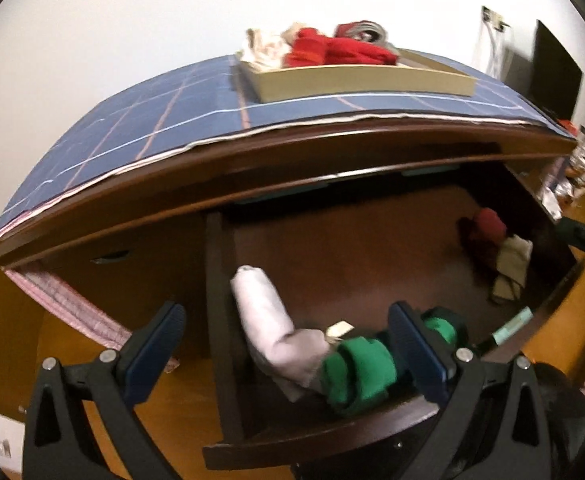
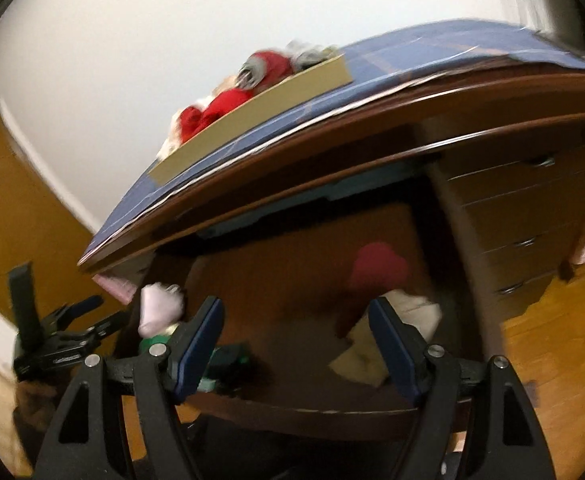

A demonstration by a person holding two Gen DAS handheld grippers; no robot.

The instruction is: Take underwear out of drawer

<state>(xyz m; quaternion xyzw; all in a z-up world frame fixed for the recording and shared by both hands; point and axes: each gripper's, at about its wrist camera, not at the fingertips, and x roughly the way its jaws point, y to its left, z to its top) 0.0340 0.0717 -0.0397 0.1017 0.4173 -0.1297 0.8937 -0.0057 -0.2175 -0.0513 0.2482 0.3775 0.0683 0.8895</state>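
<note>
The drawer (image 1: 324, 436) stands pulled out under the desk top. At its near left lie a pale pink rolled garment (image 1: 266, 316) and a green rolled one (image 1: 358, 372). A red garment (image 1: 490, 222) and a cream one (image 1: 512, 264) lie at its right side. My left gripper (image 1: 288, 344) hangs open just above the pink and green rolls, pressing on neither. My right gripper (image 2: 298, 344) is open over the drawer's middle, with nothing between its fingers. The red garment (image 2: 376, 264) and cream garment (image 2: 408, 312) lie ahead to its right. The left gripper (image 2: 72, 320) shows at that view's left edge.
A beige tray (image 1: 356, 84) holding red and light clothes sits on the blue checked cloth (image 1: 140, 120) covering the desk top. A stack of shut drawers (image 2: 524, 216) stands to the right, and a pink cloth (image 1: 64, 300) hangs at the left. The floor (image 2: 552, 340) is wood.
</note>
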